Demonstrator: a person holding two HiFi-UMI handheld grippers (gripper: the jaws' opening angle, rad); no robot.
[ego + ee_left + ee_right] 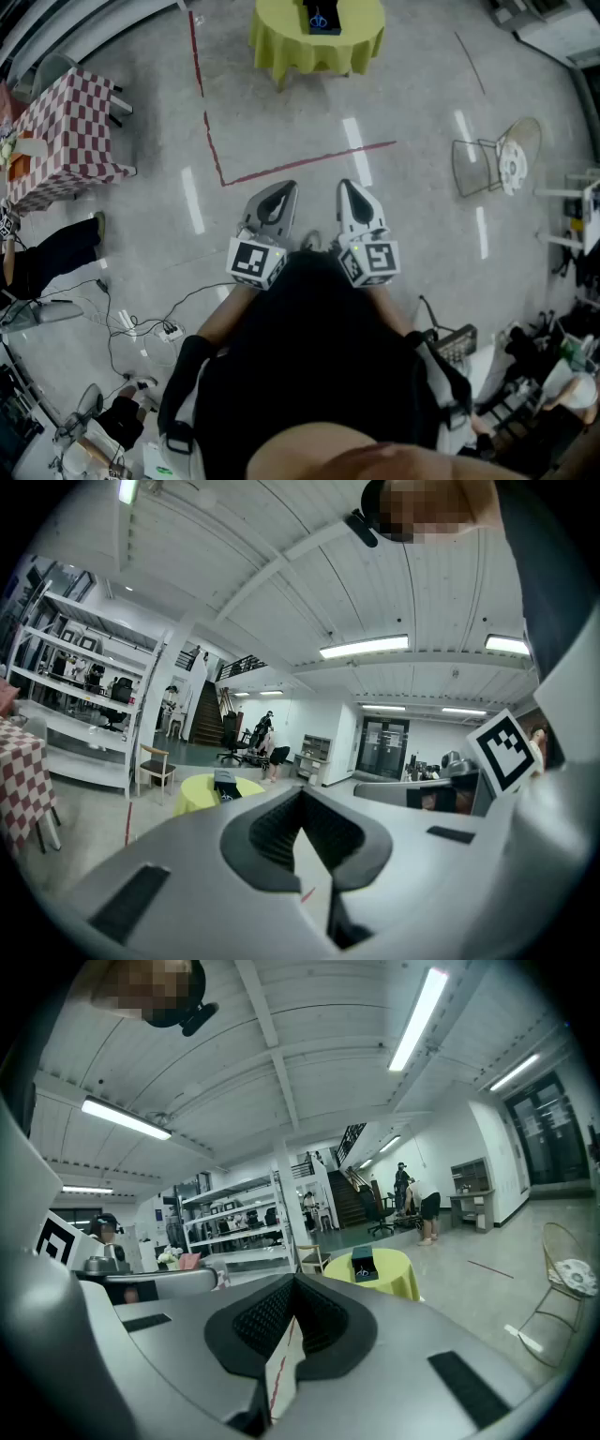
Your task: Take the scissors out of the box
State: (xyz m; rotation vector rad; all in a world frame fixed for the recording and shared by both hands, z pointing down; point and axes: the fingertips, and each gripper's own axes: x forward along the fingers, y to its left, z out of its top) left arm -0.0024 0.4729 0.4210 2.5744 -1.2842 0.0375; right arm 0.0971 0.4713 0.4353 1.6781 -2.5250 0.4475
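Lying in the box [308,25], blue scissors [320,19].

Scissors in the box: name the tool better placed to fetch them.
Right, narrowly. The left tool and right tool are both shut, empty, far from the yellow table; the box lies slightly nearer the right one.

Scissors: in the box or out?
In. The scissors' blue handles show inside the open dark box on the yellow table.
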